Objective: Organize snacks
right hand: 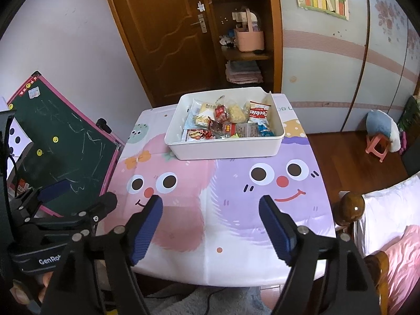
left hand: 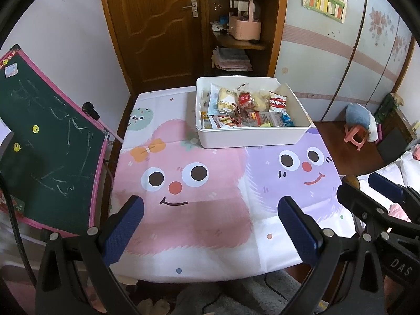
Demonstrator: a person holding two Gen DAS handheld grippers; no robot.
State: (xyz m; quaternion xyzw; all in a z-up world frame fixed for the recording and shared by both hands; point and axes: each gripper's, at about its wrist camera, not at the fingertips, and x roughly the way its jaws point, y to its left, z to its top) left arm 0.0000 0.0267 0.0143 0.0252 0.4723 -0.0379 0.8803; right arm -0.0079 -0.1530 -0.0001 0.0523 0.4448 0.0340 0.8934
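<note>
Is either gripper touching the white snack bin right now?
Apart. In both wrist views the left gripper and right gripper sit open over the near tablecloth, with bare cloth between them and the white bin.

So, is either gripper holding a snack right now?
No, the left gripper and right gripper are open and empty; the snacks lie in the white bin.

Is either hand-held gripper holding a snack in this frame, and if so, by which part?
Nothing is held. The left hand-held gripper and the right hand-held gripper are both open and empty above the tablecloth; the snacks lie in the white bin.
</note>
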